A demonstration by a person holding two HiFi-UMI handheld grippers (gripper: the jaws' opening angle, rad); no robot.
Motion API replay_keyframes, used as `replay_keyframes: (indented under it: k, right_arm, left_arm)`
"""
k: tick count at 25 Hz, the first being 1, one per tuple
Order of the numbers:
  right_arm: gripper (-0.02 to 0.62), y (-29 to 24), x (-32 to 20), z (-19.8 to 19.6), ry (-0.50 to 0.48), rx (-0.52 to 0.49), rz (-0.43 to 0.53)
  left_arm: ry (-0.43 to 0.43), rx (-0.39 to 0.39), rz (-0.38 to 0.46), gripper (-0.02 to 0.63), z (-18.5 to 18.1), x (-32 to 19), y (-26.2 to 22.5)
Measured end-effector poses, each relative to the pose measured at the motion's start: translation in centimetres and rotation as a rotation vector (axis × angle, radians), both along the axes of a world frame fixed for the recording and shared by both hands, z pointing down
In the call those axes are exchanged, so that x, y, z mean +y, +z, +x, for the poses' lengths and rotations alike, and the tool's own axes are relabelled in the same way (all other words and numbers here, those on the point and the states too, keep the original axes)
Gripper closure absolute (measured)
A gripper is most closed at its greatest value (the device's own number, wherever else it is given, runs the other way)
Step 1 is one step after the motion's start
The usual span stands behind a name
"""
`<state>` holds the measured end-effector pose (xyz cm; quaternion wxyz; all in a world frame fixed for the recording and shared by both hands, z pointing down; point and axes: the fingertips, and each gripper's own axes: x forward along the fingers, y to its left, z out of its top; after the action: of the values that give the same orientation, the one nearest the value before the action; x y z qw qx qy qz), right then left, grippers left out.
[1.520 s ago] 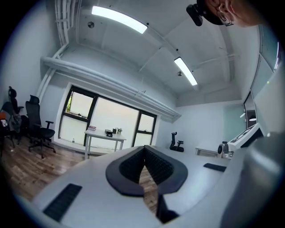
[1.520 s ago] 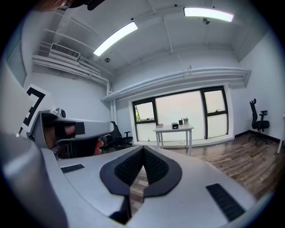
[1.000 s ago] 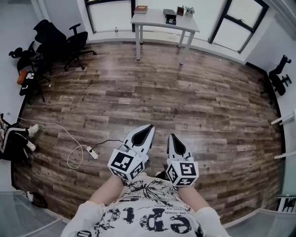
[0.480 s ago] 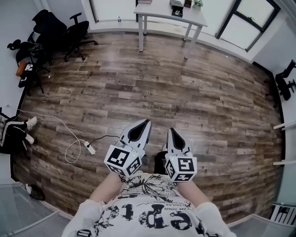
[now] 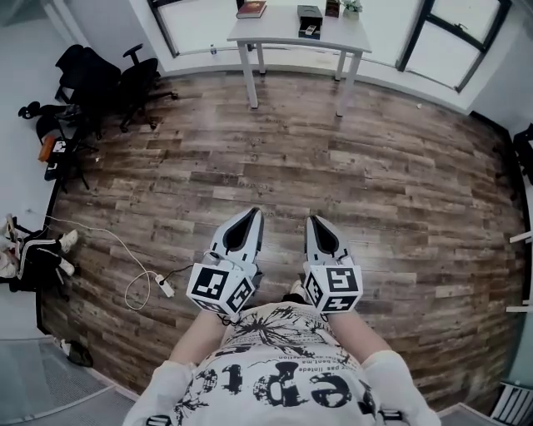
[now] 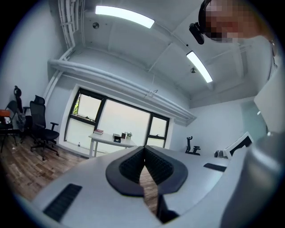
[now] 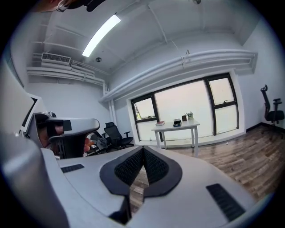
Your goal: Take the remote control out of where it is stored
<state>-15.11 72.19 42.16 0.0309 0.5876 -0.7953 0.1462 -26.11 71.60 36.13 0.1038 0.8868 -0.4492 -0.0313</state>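
Observation:
I see no remote control in any view. My left gripper (image 5: 252, 213) and right gripper (image 5: 313, 221) are held side by side in front of the person's body, above the wooden floor. Both point toward a white table (image 5: 275, 30) by the far windows. The pads of each gripper meet with nothing between them, both in the left gripper view (image 6: 144, 149) and in the right gripper view (image 7: 143, 149). On the table lie a book (image 5: 251, 9), a black box (image 5: 309, 15) and a small plant (image 5: 351, 7). The table (image 7: 176, 128) stands several steps away.
Black office chairs (image 5: 125, 75) crowd the far left wall. A white power strip with its cable (image 5: 165, 288) lies on the floor to my left. Bags and shoes (image 5: 33, 258) sit by the left wall. Wooden floor (image 5: 375, 166) stretches to the table.
The head view has shifted and the table now looks slightly larger and nearer. Both grippers stay shut and side by side in front of the body.

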Motion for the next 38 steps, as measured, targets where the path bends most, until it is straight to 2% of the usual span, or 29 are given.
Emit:
replay_keyframes:
  k: [5,9,14,19,27,30,34,38]
  right_arm:
    - [0.592,1.3,-4.5,4.7,-0.013,-0.012,-0.056]
    - [0.592,2.6,-7.7,6.5,-0.008,-0.019,-0.090]
    - [0.592,4.1,-12.7,9.1,0.078,-0.018,-0.118]
    - [0.592,4.2,-21.5,11.0,0.185,0.002,-0.132]
    - [0.592,1.2,-36.9,9.3,0.264,0.009,-0.092]
    - [0.592,1.2,-40.8,8.5,0.270,0.009,-0.098]
    - [0.592,2.2,-44.9,9.1,0.273,0.023,-0.131]
    - [0.592,3.0,-50.1,9.5,0.231,0.001,-0.143]
  left_arm:
    - [0.012,-0.015,-0.023,0.595,5.0,-4.2,0.6]
    - [0.033,-0.028,-0.063,0.595,7.0,-8.5,1.9]
    - [0.097,-0.013,-0.072,0.595,9.2,-15.7,3.0]
    - [0.196,0.027,-0.084,0.595,11.1,-25.9,3.0]
    - [0.296,0.036,-0.052,0.595,9.9,-41.2,0.1]
    - [0.279,0.043,-0.059,0.595,8.6,-45.8,0.2]
    - [0.235,0.073,-0.107,0.595,7.6,-50.4,1.4]
    - [0.184,0.050,-0.130,0.595,7.5,-54.8,2.6]
